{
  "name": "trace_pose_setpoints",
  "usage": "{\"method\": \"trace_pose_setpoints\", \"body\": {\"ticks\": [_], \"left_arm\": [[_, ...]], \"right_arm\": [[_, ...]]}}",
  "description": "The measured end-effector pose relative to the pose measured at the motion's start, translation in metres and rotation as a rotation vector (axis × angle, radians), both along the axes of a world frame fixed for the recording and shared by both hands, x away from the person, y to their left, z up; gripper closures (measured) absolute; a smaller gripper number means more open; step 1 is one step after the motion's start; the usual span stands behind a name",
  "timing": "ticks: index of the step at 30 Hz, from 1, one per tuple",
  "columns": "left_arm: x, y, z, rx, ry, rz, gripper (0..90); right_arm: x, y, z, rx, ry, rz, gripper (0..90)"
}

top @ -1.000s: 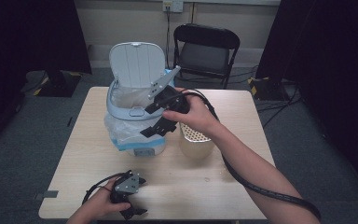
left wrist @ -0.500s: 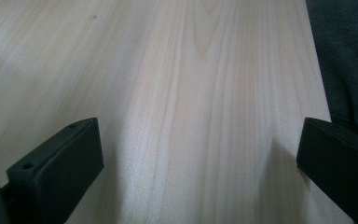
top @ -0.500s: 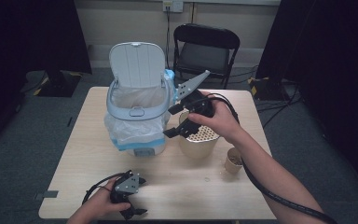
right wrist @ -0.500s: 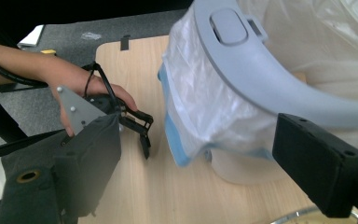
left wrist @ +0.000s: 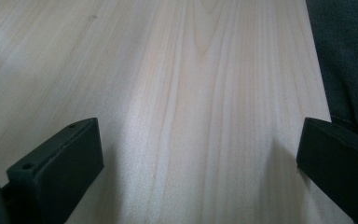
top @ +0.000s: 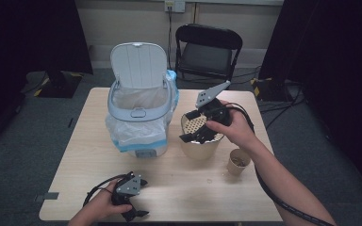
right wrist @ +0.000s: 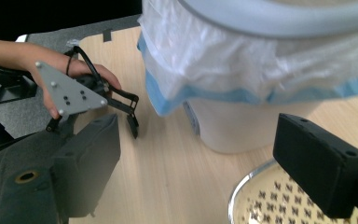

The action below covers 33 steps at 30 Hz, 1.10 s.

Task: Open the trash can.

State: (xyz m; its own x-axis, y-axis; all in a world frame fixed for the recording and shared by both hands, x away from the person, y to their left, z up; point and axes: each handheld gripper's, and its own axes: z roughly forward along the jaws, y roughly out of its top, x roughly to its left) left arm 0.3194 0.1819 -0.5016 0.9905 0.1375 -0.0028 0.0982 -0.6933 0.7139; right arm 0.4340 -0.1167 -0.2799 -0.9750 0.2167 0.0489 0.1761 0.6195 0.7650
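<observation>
Grippers at work over a pale wooden table (top: 75, 155). The right gripper (top: 199, 137) hovers above the cream container (top: 199, 149) with the perforated insert, its jaws spread wide and holding nothing; in the right gripper view the container's metal rim (right wrist: 242, 191) curves just under the far jaw. Just beside the container on its left stands the white bin (top: 139, 117), lid tipped up, its plastic liner (top: 127, 134) with a blue edge draped over the sides; the gap between bin and container is narrow. A small paper cup (top: 238, 162) sits near the container's right, toward the table's right edge.

The left gripper (top: 133, 211) rests low at the near edge of the table, jaws wide apart and empty, well apart from the bin. In the left gripper view bare wood runs ahead to the table's edge, with dark floor (left wrist: 345, 56) beyond. A black folding chair (top: 208, 49) stands behind the table's far side.
</observation>
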Motion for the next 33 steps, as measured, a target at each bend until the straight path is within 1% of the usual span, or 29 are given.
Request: {"method": "trace_pose_setpoints", "body": {"ticks": [2, 4, 6, 8, 9, 13, 14, 22, 24, 29, 33], "left_arm": [[0.0, 0.0, 0.0, 0.002, 0.0, 0.0, 0.0], [0.0, 0.0, 0.0, 0.002, 0.0, 0.0, 0.0], [0.0, 0.0, 0.0, 0.002, -0.001, 0.001, 0.0], [0.0, 0.0, 0.0, 0.001, -0.001, 0.001, 0.0], [0.0, 0.0, 0.0, 0.0, 0.011, 0.0, 0.0], [-0.001, 0.0, 0.0, 0.003, 0.013, 0.0, 0.0], [0.0, 0.0, -0.001, -0.002, 0.014, 0.0, 0.0], [0.0, 0.0, -0.001, -0.002, 0.014, -0.001, 0.0], [0.0, 0.0, -0.001, -0.001, 0.014, -0.001, 0.0], [0.0, 0.0, -0.001, -0.001, 0.014, -0.001, 0.0], [0.0, 0.0, -0.001, -0.001, 0.014, -0.001, 0.0]], "right_arm": [[0.0, -0.007, -0.005, 0.0, 0.007, -0.014, 14.5], [-0.001, -0.014, -0.008, 0.0, 0.002, -0.026, 14.5], [-0.001, -0.023, -0.014, 0.007, 0.013, -0.042, 14.5], [-0.001, -0.03, -0.019, 0.002, 0.013, -0.057, 14.5], [-0.001, -0.034, -0.021, 0.002, 0.014, -0.062, 14.6], [-0.003, -0.049, -0.03, 0.004, 0.027, -0.086, 14.6], [-0.003, -0.053, -0.032, 0.006, 0.03, -0.096, 14.6], [-0.007, -0.077, -0.046, -0.009, 0.025, -0.141, 14.6], [-0.008, -0.083, -0.05, -0.02, 0.024, -0.153, 14.6], [-0.009, -0.097, -0.06, -0.011, 0.03, -0.186, 14.6], [-0.011, -0.108, -0.069, -0.021, 0.019, -0.213, 14.6]]}}
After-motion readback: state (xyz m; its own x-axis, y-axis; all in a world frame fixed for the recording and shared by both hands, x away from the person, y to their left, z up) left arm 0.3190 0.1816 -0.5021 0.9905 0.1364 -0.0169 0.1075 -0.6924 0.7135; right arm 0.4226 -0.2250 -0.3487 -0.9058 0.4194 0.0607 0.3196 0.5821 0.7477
